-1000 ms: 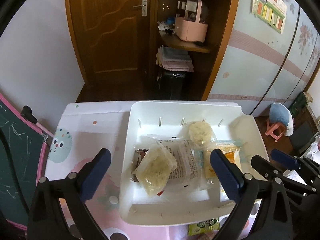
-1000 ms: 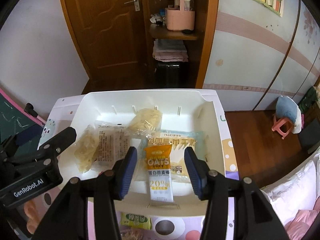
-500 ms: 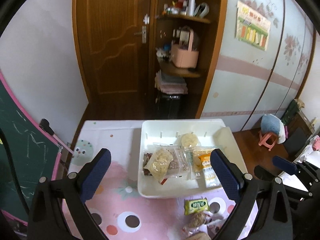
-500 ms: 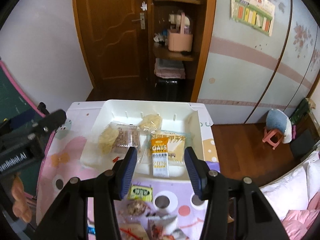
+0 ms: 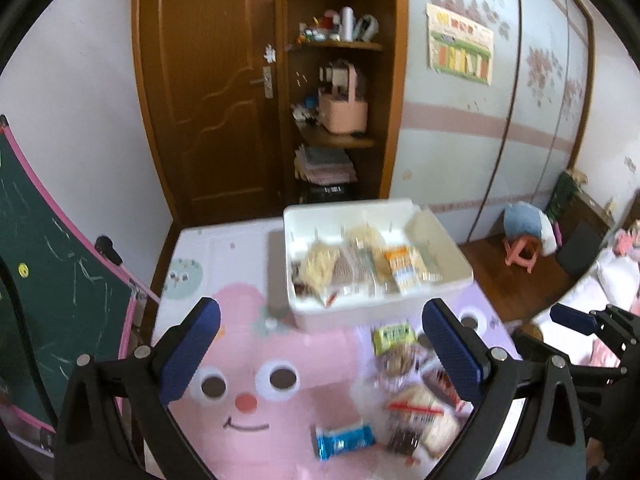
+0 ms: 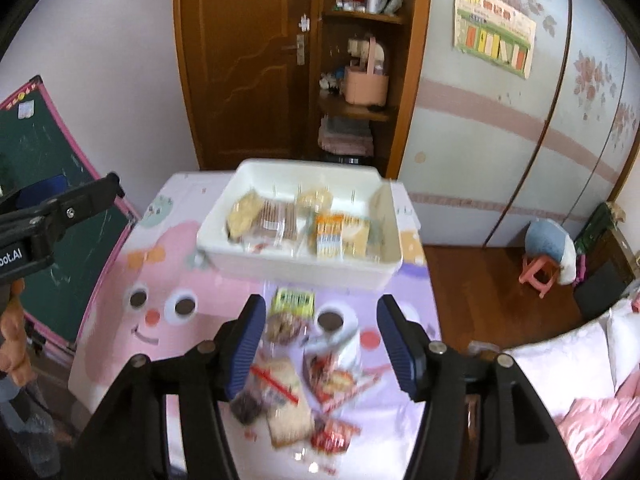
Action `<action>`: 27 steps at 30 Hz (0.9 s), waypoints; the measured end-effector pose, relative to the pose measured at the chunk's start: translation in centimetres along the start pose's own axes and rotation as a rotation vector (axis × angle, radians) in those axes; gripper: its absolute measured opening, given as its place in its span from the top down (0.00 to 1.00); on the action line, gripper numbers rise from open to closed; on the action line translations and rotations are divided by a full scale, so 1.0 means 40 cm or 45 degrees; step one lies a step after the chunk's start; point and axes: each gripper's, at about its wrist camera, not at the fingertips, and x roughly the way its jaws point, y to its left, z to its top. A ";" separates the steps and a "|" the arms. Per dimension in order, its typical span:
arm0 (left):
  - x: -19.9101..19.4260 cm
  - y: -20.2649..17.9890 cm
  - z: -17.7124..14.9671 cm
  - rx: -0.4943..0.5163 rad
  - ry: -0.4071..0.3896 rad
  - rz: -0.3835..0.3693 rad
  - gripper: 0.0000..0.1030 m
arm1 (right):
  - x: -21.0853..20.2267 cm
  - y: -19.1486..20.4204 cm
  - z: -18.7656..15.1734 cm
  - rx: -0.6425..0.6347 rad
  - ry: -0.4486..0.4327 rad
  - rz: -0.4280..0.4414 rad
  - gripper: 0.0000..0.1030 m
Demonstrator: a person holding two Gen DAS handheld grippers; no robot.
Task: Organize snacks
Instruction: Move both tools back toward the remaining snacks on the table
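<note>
A white bin (image 5: 380,308) (image 6: 300,268) stands at the far side of the table and holds several wrapped snacks, among them an orange oat bar (image 5: 400,268) (image 6: 330,236). Loose snacks lie on the mat nearer me: a green packet (image 5: 394,336) (image 6: 292,300), a blue packet (image 5: 344,442) and a blurred pile (image 5: 416,412) (image 6: 288,396). My left gripper (image 5: 320,320) hangs open and empty above the mat, short of the bin. My right gripper (image 6: 321,312) hovers over the loose pile, its jaws opening, with nothing pressed between them.
The table wears a pink cartoon-face mat (image 5: 248,380). A green chalkboard (image 5: 48,280) leans at the left. Behind the table are a wooden door and a shelf with a pink basket (image 5: 342,110). A pink stool (image 5: 520,252) and a bed (image 6: 580,380) are at the right.
Both grippers have drawn back and up from the bin, so the loose snacks on the mat came into view. The oat bar stays in the bin. The right jaws stand wider.
</note>
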 end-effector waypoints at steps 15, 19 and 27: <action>0.190 -0.003 -0.313 0.104 0.272 -0.042 0.02 | 0.179 -0.097 -0.303 0.281 0.354 -0.019 0.43; 0.236 -0.018 -0.378 0.180 0.336 -0.056 0.02 | 0.220 -0.124 -0.359 0.390 0.439 0.024 0.43; 0.281 -0.046 -0.426 0.309 0.394 -0.090 0.02 | 0.286 -0.099 -0.416 0.392 0.539 0.069 0.44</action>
